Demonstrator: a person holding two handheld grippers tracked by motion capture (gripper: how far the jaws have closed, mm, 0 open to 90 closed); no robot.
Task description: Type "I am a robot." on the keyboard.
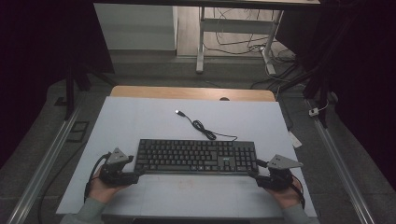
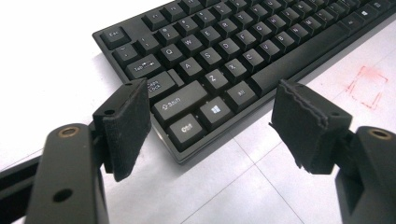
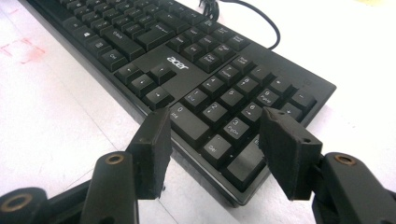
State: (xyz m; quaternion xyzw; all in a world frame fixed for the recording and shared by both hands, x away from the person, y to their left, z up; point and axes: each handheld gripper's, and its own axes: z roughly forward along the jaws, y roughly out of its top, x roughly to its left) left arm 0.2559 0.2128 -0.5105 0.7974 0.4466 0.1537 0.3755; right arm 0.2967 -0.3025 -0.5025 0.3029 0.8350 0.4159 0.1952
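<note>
A black keyboard (image 1: 196,156) lies across the white mat, its cable (image 1: 201,127) curling toward the far side and ending in a loose USB plug (image 1: 179,112). My left gripper (image 1: 138,172) is at the keyboard's near left corner. In the left gripper view the gripper (image 2: 212,121) is open, its jaws straddling the Ctrl corner of the keyboard (image 2: 219,51) without touching it. My right gripper (image 1: 256,170) is at the near right corner. In the right gripper view the gripper (image 3: 219,144) is open, its jaws either side of the number pad corner of the keyboard (image 3: 187,70).
The white mat (image 1: 140,116) covers a wooden table (image 1: 191,92). A faint red square mark (image 1: 185,184) lies on the mat in front of the keyboard. Beyond the table stand a white desk frame (image 1: 201,42) and loose floor cables (image 1: 243,44). Metal rails (image 1: 46,158) run along both sides.
</note>
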